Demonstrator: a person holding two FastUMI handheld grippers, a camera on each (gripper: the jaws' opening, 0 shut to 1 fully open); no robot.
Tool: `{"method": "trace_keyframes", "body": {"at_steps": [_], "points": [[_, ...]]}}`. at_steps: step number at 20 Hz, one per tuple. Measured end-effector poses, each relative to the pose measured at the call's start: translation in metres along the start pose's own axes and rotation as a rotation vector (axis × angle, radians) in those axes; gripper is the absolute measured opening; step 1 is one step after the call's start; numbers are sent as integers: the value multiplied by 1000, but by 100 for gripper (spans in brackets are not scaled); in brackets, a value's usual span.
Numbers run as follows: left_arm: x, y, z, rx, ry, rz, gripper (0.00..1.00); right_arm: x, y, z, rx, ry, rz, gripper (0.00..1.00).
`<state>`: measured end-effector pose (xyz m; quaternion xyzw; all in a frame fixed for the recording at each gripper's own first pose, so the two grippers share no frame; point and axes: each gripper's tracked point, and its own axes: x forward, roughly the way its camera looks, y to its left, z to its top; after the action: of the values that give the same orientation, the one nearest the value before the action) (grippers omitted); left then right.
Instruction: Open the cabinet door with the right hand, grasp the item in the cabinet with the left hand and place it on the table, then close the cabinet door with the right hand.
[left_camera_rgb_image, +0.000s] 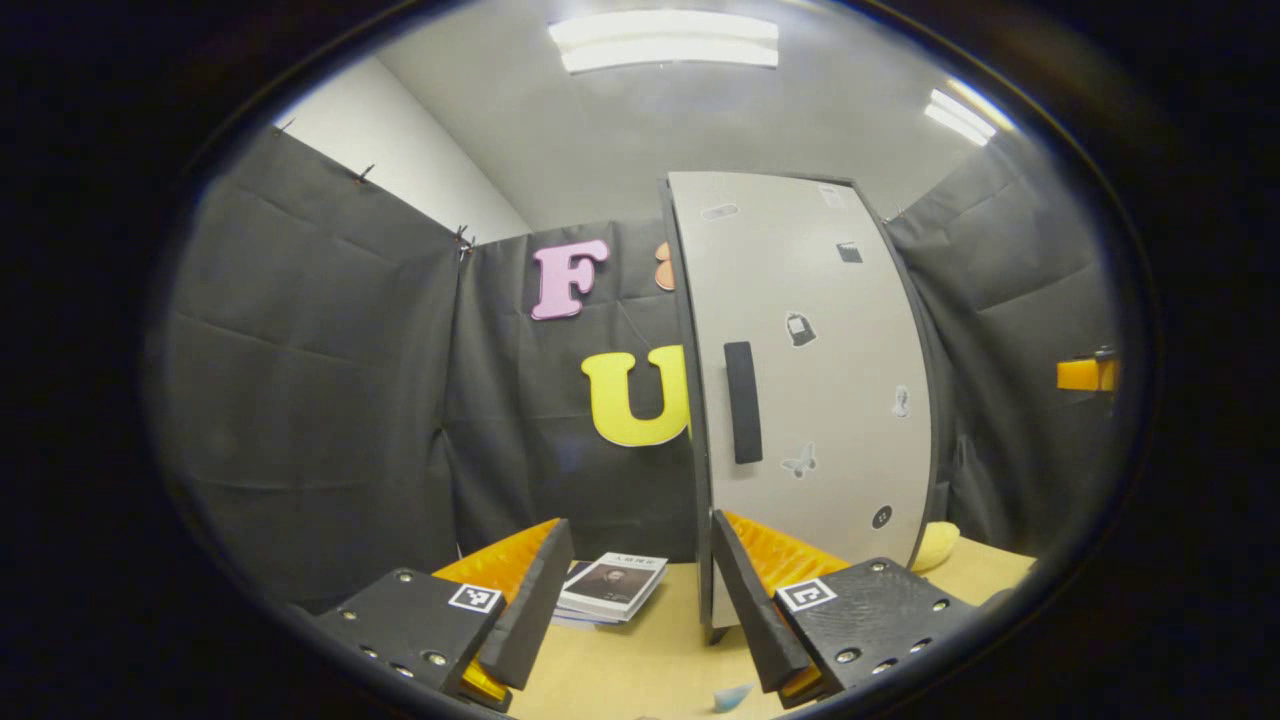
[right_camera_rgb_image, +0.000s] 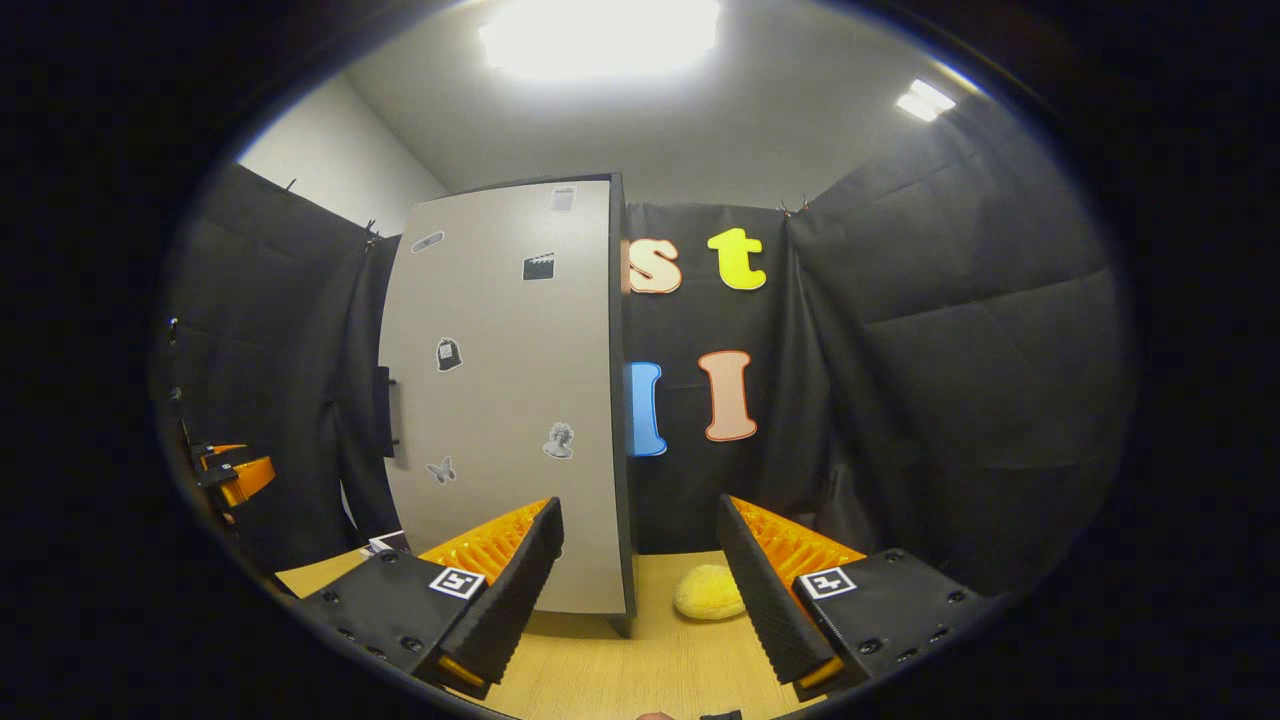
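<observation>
1. The right gripper (right_camera_rgb_image: 640, 590) is spread wide and holds nothing. It hangs above the table (right_camera_rgb_image: 620, 670), in front of the cabinet door's (right_camera_rgb_image: 510, 400) right edge. I think it waits there because opening the door is its job.
2. The left gripper (left_camera_rgb_image: 640, 600) is also spread and empty, facing the door's handle (left_camera_rgb_image: 742, 402) side. It seems to stand ready to reach in once the door is open.
3. The door is shut, so the item inside the cabinet is hidden; I cannot say what it is.
4. A yellow soft object (right_camera_rgb_image: 708, 592) lies on the table just beside the cabinet's right corner. Some books (left_camera_rgb_image: 612, 585) lie to the cabinet's left.
5. In the right gripper view the handle shows only as a thin dark strip at the door's far edge.
</observation>
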<state>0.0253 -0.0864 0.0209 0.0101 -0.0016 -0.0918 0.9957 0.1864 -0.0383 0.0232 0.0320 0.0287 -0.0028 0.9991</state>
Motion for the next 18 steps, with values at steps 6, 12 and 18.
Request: {"method": "trace_keyframes", "body": {"at_steps": [6, 12, 18], "points": [[1, 8, -1, -2, 0, 12, 84, 3, 6, -1, 8, 1, 11, 98], [-1, 12, 0, 8, -7, 15, 84, 1, 9, 0, 7, -3, 9, 98], [-1, 19, 0, 3, -9, 16, 84, -1, 10, 1, 10, -8, 2, 98]]}}
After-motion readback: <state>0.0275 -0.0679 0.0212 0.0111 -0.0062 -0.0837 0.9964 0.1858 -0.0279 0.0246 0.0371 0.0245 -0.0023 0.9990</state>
